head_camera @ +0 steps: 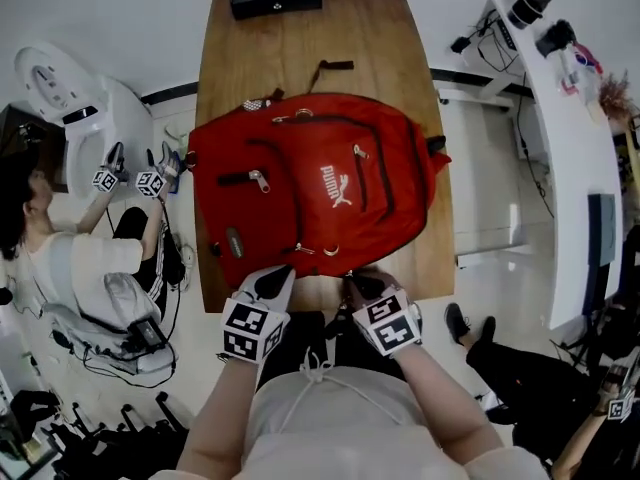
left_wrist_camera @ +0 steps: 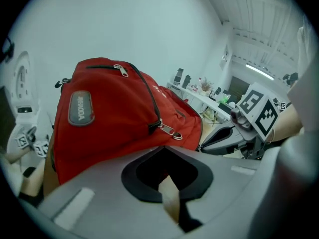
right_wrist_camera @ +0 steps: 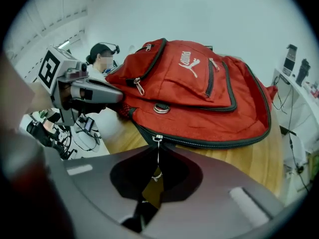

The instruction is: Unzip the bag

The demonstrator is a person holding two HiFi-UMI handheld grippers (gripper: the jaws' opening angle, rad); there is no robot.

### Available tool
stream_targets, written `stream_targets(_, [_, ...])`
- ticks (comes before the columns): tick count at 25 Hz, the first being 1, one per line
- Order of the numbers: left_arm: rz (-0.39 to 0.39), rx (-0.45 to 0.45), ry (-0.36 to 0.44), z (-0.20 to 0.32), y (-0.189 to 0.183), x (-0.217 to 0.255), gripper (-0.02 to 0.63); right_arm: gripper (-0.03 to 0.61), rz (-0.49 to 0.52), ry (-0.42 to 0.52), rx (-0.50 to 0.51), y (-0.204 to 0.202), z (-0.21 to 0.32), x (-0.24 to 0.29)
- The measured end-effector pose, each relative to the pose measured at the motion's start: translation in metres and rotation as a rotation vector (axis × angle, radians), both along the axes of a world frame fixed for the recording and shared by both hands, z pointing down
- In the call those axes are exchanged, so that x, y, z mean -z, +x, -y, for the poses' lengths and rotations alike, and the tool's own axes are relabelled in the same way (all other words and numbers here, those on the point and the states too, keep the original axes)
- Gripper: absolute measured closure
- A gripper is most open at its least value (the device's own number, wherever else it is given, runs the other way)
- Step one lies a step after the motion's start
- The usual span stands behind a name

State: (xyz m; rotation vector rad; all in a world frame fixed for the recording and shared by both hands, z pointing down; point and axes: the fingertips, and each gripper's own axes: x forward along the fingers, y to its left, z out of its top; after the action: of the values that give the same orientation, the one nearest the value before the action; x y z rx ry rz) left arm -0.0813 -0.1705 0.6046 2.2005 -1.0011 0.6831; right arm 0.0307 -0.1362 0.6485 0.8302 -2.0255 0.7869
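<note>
The bag (head_camera: 320, 183) lies flat on the desk (head_camera: 300, 48), its zip (right_wrist_camera: 224, 144) looking closed. Our left tongs (head_camera: 278, 276) sit closed and empty at its near edge; our right tongs (head_camera: 352, 280) pinch the zipper pull (right_wrist_camera: 157, 140). Grip made, we judge; next we draw it along the track.

Head view looks steeply down; both gripper views face the backpack (head_camera: 320, 188) closely.
</note>
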Motion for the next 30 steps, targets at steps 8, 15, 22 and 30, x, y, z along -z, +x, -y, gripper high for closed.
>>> stream_targets(8, [0.096, 0.109, -0.042, 0.005, -0.007, -0.010, 0.607, 0.566, -0.044, -0.038, -0.010, 0.052, 0.011, -0.007])
stream_targets(15, [0.114, 0.156, -0.066, 0.006, -0.006, -0.014, 0.607, 0.566, -0.101, -0.001, 0.011, 0.088, 0.024, -0.008])
stream_targets(22, [0.097, 0.159, -0.117, 0.006, -0.007, -0.014, 0.607, 0.565, -0.139, 0.022, 0.020, 0.122, 0.042, -0.008])
stream_targets(30, [0.136, 0.176, -0.113, 0.007, -0.008, -0.017, 0.607, 0.565, -0.204, 0.061, 0.037, 0.157, 0.070, -0.009])
